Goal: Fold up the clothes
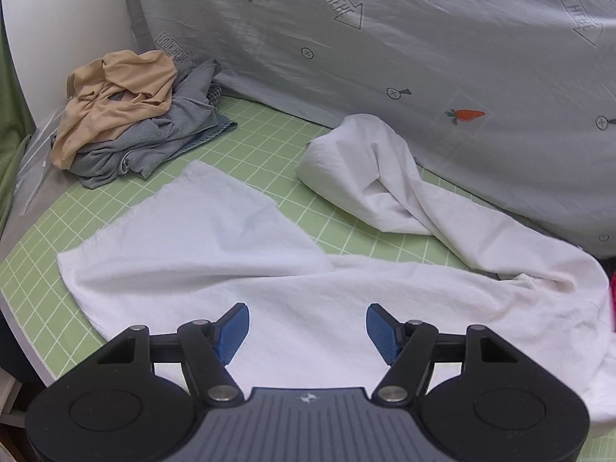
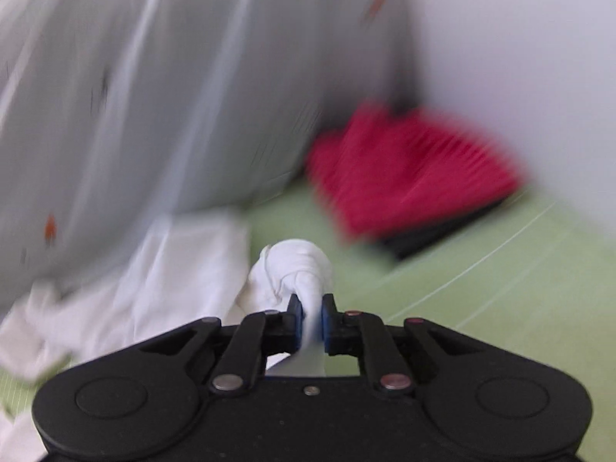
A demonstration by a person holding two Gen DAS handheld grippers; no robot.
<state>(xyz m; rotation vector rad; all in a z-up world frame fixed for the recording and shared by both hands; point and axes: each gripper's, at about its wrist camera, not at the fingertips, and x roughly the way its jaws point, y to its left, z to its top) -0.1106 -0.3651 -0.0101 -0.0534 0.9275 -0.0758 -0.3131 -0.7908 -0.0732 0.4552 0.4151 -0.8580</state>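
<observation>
Your left claw [image 1: 307, 329] hangs with fingers spread wide over the white garment [image 1: 215, 269], which lies partly spread on the green grid mat [image 1: 269, 146]; a beige-and-grey clothes pile [image 1: 127, 115] sits far left by the carrot-print sheet [image 1: 423, 57]. Your right claw [image 2: 311, 321] is clamped on a bunched white fold [image 2: 296, 269] of that garment, red cloth [image 2: 408, 169] blurred beyond.

- The left gripper [image 1: 307, 327] has a matte black body with two round discs, a ribbed grey centre plate bearing a small white emblem, and silver pivot screws.
- Its fingers [image 1: 235, 327] carry textured blue pads.
- The right gripper [image 2: 311, 317] is black throughout, with blue pads and silver and reddish screws.
</observation>
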